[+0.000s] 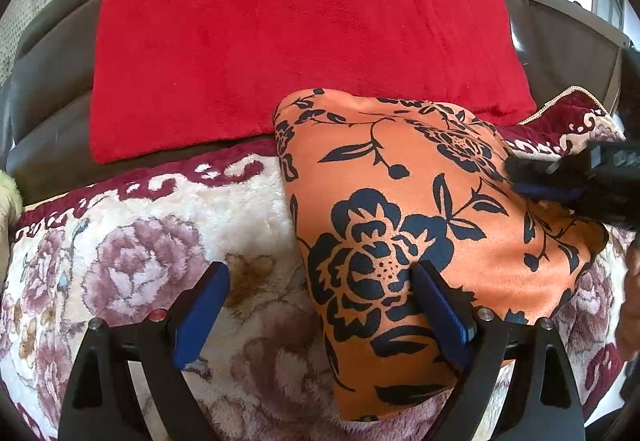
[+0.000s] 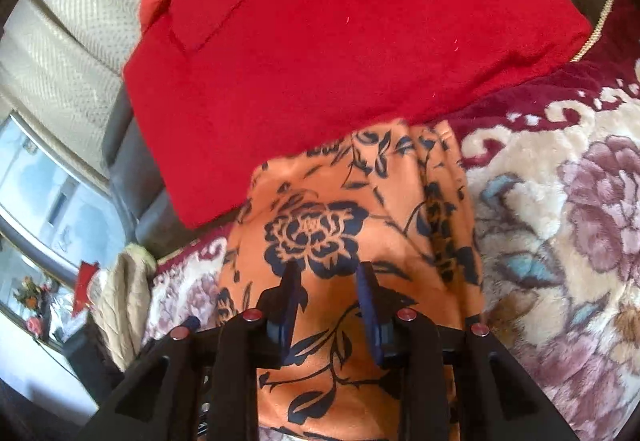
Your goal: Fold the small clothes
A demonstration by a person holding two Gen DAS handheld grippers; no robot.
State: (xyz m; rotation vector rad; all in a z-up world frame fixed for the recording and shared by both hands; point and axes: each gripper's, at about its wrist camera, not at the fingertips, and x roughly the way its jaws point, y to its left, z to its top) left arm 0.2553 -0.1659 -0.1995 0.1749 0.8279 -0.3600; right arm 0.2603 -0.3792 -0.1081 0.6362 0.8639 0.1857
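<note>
Orange floral garment (image 1: 420, 201), folded compact on the plush blanket (image 1: 140, 261) below the red cloth (image 1: 300, 33); left tongs (image 1: 320, 305) wide and empty, right tongs (image 2: 330, 301) narrow, gripping nothing; folding appears nearly complete.

1. A small orange plush garment printed with black flowers and leaves (image 1: 420, 209) lies folded into a thick pad, slightly rumpled along one edge. It reaches under the wide-spread left claw (image 1: 320, 305) on that claw's right side and spreads away ahead of it.
2. The same garment (image 2: 352, 209) lies below and ahead of the narrowly parted right claw (image 2: 330, 305).
</note>
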